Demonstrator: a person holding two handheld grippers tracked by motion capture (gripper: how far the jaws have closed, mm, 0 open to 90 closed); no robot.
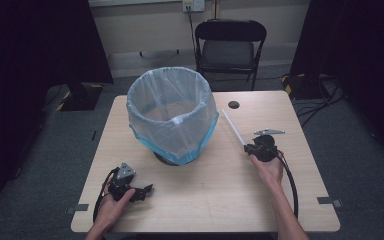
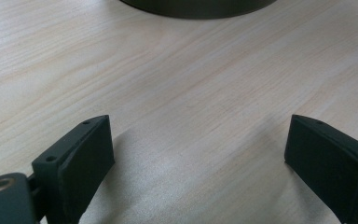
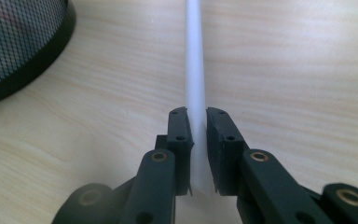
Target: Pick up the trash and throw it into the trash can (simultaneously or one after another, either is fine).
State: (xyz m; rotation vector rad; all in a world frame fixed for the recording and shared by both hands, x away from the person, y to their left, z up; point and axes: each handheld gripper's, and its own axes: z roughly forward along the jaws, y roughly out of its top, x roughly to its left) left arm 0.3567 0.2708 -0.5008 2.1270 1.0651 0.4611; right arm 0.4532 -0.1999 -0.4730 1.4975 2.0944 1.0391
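Right tongs are clamping the near end of the white rod, lying flat on the worktop. Left tongs are idling open. Risk: end grip, so rod is likely pivoting or slipping on lift.

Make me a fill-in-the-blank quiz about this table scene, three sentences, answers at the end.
1. The right gripper is shut on a white ____.
2. The left gripper rests on the table with its fingers ____.
3. The bin is lined with a ____.
Missing words: rod; open; bag.
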